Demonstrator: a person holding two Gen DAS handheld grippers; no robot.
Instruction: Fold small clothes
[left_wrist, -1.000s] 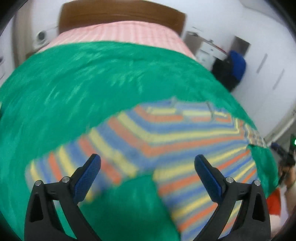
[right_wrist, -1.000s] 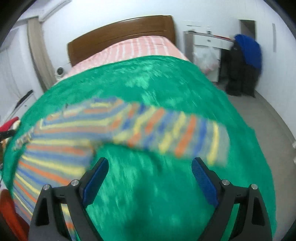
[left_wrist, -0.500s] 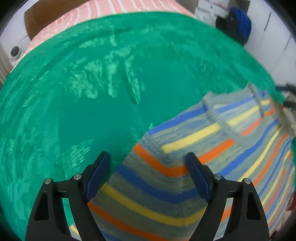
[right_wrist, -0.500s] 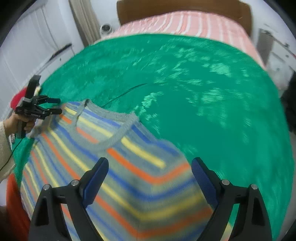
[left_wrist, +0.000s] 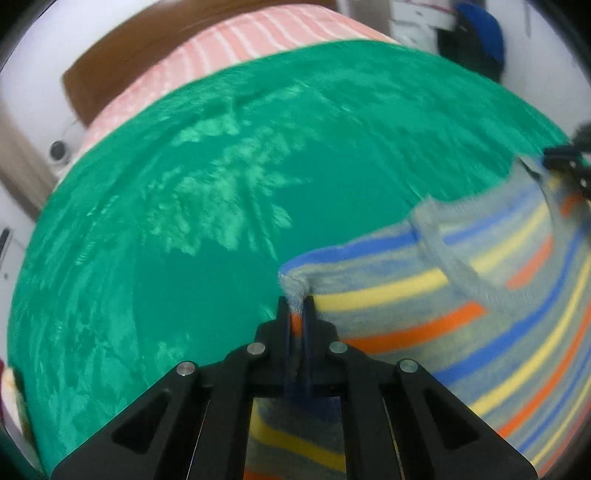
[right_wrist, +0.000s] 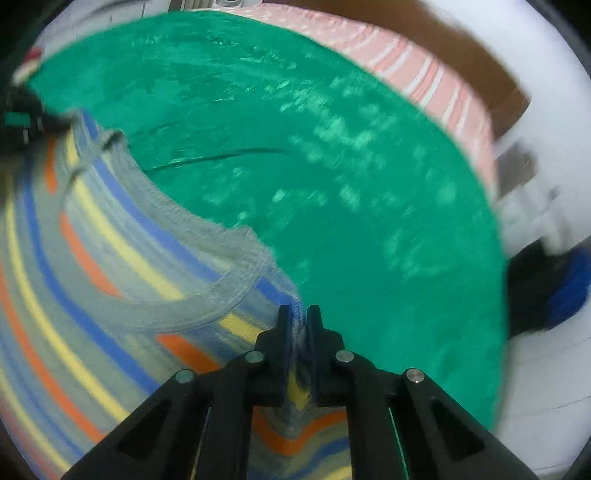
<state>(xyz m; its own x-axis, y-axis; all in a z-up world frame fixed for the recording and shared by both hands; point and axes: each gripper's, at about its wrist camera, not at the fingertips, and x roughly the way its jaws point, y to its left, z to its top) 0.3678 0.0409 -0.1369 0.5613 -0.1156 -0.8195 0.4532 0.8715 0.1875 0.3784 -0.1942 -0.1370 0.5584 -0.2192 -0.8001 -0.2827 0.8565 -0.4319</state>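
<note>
Both grippers have closed since half a second ago, when their jaws stood wide over the striped sweater. Now the left gripper has its jaws pinched on a gathered shoulder corner of the striped sweater, and the right gripper has its jaws clamped on the opposite shoulder corner of the same garment. Between the two grips runs the grey ribbed neckline. The sweater lies near the foot of the bed, on the green blanket, which spreads away from it. Farther off shows the pink striped sheet, and beyond that the brown wooden headboard against the white wall.
</note>
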